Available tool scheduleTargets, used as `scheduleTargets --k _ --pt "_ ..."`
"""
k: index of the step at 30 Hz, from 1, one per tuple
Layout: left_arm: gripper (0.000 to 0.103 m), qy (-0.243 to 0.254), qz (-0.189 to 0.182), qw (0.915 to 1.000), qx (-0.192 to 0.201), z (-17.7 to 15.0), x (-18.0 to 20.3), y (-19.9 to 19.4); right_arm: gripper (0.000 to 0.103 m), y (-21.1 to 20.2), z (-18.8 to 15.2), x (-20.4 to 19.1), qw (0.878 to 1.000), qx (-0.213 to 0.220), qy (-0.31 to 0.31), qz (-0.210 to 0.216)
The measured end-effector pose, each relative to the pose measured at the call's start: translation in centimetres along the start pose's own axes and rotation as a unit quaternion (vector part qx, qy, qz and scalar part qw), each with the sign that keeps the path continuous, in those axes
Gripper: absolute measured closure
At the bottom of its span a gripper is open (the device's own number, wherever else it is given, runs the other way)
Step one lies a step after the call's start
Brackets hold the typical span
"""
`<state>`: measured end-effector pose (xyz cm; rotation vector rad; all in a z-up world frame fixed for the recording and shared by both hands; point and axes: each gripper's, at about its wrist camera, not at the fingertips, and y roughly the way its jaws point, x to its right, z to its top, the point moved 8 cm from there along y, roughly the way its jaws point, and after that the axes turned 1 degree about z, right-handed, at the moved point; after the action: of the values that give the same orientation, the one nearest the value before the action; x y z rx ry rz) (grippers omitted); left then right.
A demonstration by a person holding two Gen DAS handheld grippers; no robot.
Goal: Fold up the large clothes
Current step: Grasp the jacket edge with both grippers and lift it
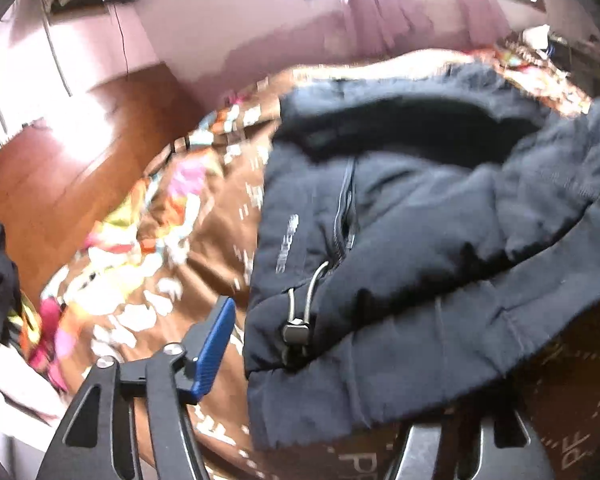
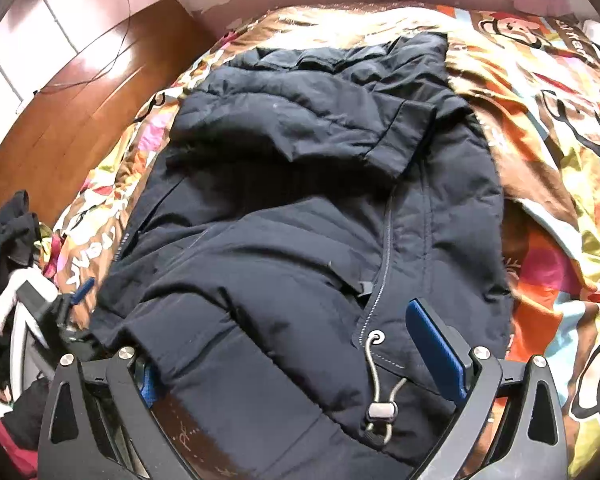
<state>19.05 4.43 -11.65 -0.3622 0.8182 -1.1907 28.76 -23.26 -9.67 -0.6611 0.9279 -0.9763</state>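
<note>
A dark navy padded jacket (image 2: 300,208) lies on the bed, its sleeves folded across its body and its zip and drawcord toggle (image 2: 380,410) near me. In the left wrist view the jacket (image 1: 420,240) fills the right side, blurred. My left gripper (image 1: 328,364) stands open at the jacket's near left edge; its blue left pad (image 1: 216,348) shows, the right finger is hidden under cloth. It also shows in the right wrist view (image 2: 76,304). My right gripper (image 2: 296,356) is open, jaws wide either side of the jacket's near hem, blue right pad (image 2: 436,348) clear of the cloth.
The bed carries a bright cartoon-print cover (image 2: 560,128). A wooden floor (image 2: 72,92) lies to the left, with a pink wall and curtains (image 1: 380,12) behind. A pile of dark and white clothes (image 2: 8,240) sits at the bed's left edge.
</note>
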Motion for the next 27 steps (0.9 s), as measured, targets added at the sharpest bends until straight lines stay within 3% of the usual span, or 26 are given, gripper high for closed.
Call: scheduleTargets --k 2,7,11,15,17,21,25,27 --pt "0.054 0.005 -0.004 0.9998 0.021 1.6 -0.1 -1.0 0.003 -0.4 -0.2 0.2 1.0 0.012 -0.006 -0.007" --pt "0.058 0.026 -0.004 0.9974 0.067 5.5 0.6 -2.2 0.003 0.0 -2.7 1.3 0.998 0.031 -0.027 -0.044" --pt "0.067 0.026 -0.017 0.9967 0.075 7.9 1.1 -2.4 0.003 0.7 -5.4 1.3 0.996 0.042 -0.051 -0.066" --pt "0.068 0.03 -0.019 0.9965 0.076 9.5 1.8 -2.8 0.003 1.5 -8.7 -0.1 0.989 0.054 -0.105 -0.092" --pt "0.068 0.029 -0.022 0.9965 0.075 9.8 1.8 -2.8 0.003 2.2 -10.1 -0.6 0.982 0.05 -0.137 -0.122" --pt "0.068 0.031 -0.019 0.9966 0.074 9.6 1.8 -2.9 0.003 3.6 -10.8 0.3 0.957 0.05 -0.178 -0.225" --pt "0.068 0.026 -0.018 0.9969 0.072 9.1 1.5 -2.8 0.003 2.8 -9.6 2.2 0.929 0.089 -0.173 -0.314" --pt "0.068 0.025 -0.014 0.9967 0.076 8.6 1.3 -2.7 0.003 1.8 -8.7 3.1 0.924 0.109 -0.153 -0.332"
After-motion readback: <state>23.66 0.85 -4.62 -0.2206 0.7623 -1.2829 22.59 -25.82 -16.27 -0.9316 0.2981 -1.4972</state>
